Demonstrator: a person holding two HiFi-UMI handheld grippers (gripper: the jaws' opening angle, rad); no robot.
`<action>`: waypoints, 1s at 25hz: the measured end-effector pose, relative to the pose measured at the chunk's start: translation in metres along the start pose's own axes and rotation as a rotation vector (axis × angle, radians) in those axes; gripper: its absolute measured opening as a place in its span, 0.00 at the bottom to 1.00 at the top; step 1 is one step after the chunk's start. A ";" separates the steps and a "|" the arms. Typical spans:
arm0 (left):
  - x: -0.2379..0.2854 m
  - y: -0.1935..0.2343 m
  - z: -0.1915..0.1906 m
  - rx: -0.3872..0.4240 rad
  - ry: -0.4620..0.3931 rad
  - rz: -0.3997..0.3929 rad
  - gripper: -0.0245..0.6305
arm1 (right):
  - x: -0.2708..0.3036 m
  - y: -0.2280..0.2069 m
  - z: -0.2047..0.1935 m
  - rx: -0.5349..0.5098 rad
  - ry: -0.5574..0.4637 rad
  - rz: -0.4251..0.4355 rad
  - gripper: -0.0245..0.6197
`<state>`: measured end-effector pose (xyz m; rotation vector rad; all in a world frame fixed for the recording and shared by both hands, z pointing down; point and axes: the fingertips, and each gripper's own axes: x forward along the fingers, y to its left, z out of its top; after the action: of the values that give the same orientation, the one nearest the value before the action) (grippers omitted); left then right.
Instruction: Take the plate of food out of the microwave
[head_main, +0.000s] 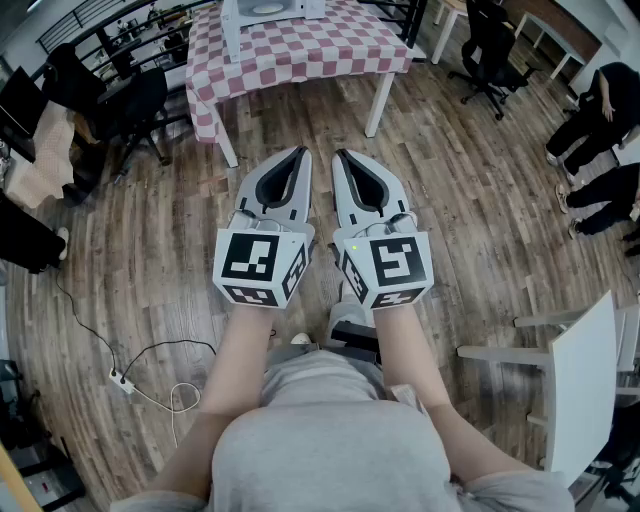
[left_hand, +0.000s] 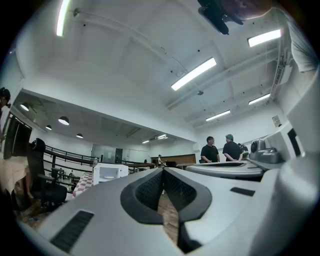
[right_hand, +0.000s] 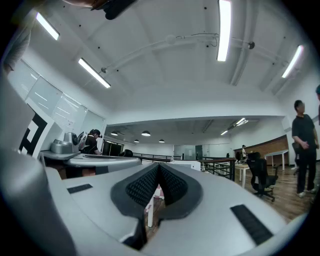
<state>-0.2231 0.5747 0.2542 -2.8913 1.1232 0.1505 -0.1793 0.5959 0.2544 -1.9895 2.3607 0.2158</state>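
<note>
Both tongs are closed and empty: the left tongs and the right tongs each show their dark ridged pads pressed together at the tip, with nothing between them. They sit side by side, nearly touching, held out at waist height over the wooden floor. Two bare forearms reach forward from the person's grey shirt, roughly parallel, the hands hidden behind the marker cubes. The tips point straight ahead toward a bench draped in a red-and-white checked cloth. The white microwave stands toward the far edge of that bench, partly cut off at the top of the head view and well apart from the tongs. From the left gripper view it is small and distant; a pale shape inside may be the plate of food, but that cannot be confirmed, nor whether the door is open. The task appears not yet begun, with the approach as the step in hand. Doing it well likely means walking up square to the bench's near edge, spreading the tongs only once close, and keeping them level so the plate can come out flat without spilling.
</note>
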 end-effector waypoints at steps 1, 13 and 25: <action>0.000 -0.002 0.000 0.001 0.000 -0.001 0.04 | -0.001 0.000 0.000 0.001 0.003 0.002 0.08; 0.023 -0.005 -0.003 -0.014 -0.011 0.018 0.04 | 0.006 -0.021 -0.008 0.055 -0.009 0.032 0.08; 0.090 0.018 -0.018 -0.025 0.004 0.046 0.04 | 0.065 -0.067 -0.018 0.066 -0.006 0.059 0.08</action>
<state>-0.1679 0.4995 0.2632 -2.8899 1.1983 0.1614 -0.1239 0.5186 0.2592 -1.8897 2.3921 0.1431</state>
